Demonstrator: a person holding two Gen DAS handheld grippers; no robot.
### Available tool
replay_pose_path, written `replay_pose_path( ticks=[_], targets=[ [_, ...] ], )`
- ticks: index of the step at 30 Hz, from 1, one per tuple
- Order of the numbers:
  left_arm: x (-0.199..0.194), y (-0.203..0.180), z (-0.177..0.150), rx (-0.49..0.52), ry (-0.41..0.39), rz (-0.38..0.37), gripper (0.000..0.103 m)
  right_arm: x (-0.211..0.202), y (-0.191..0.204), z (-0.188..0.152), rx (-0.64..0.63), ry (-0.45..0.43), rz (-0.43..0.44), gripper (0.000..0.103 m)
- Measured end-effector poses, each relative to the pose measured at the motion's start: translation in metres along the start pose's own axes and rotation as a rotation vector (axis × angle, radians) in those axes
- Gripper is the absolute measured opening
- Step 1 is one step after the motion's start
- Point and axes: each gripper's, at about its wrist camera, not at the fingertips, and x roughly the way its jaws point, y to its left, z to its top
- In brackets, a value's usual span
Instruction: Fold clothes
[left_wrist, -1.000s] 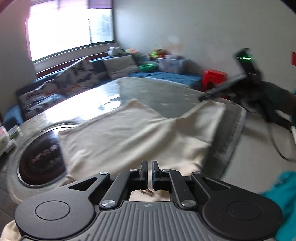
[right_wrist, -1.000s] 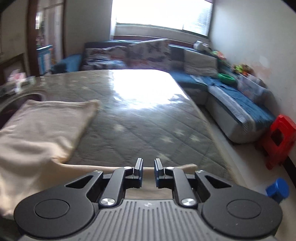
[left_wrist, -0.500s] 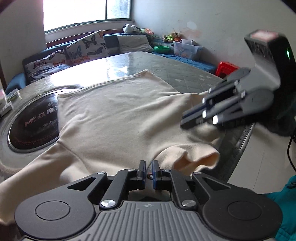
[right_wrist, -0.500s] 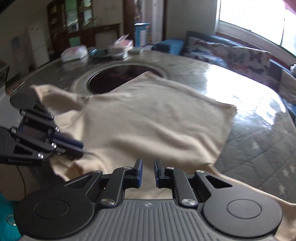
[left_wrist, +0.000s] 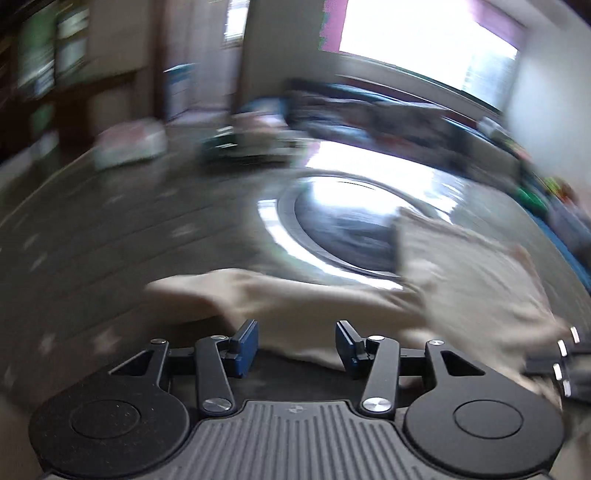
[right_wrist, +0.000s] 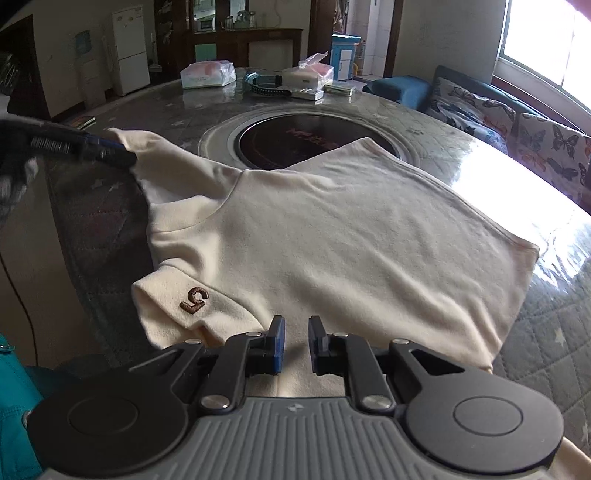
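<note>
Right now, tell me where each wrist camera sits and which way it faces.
Left wrist: on the left gripper, angled down over the table, badly blurred; its own jaws show, have just been opening, nothing pinched.
Right wrist: on the right gripper, angled down across the cream shirt toward far cabinets; own jaws nearly shut on cloth; teal sleeve at lower left.
Shared: cream shirt and round dark inset; each view catches the other gripper's tip.
</note>
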Motion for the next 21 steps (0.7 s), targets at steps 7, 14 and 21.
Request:
replay_pose_path(
  ticks=[7, 14, 21],
  targets=[
    [0.014, 0.038, 0.018, -0.249, 0.059, -0.005, 0.060, 0.003, -0.002, 0.001, -0.004, 0.002, 0.006, 0.014],
    [0.037, 0.063, 0.030, -0.419, 0.120, 0.033, 0.065, 0.005, -0.002, 0.001, -0.003, -0.002, 0.004, 0.015],
    [0.057, 0.075, 0.042, -0.426, 0.130, 0.058, 0.011, 0.005, -0.002, 0.000, 0.001, -0.007, -0.001, 0.015]
  ],
)
